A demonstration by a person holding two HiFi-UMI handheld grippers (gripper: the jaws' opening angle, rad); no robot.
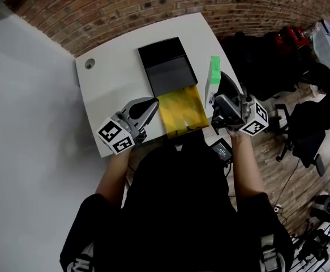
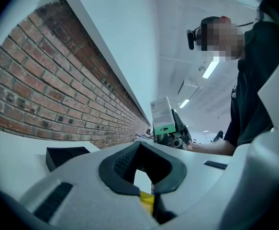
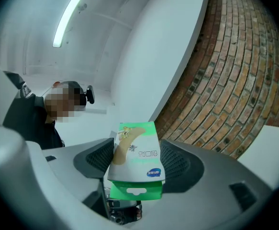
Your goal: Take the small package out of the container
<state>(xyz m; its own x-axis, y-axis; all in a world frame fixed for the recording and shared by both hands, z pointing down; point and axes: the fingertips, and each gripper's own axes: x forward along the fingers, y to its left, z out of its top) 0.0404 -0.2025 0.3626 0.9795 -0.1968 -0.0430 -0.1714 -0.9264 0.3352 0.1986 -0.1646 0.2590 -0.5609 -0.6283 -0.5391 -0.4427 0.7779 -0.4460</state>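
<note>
Right gripper [image 3: 135, 166] clenching small package [image 1: 213, 72] beside yellow container [image 1: 181, 111]; black tray [image 1: 166, 67] behind; left gripper [image 2: 143, 178] jaws apart, empty.

A white table [image 1: 114, 89] with rounded corners is seen set against a brick wall [image 1: 125, 4], which runs along its 12 o'clock side. A round cable hole [image 1: 90, 64] is cut into the top near the 10 o'clock corner. A black box [image 1: 167, 67] is placed on the top toward 1 o'clock, lying flat and open. A yellow container [image 1: 181, 111], see-through, is laid directly at the box's 6 o'clock end, touching it and reaching the table's 6 o'clock edge. The 9 o'clock half of the top is left bare white.
</note>
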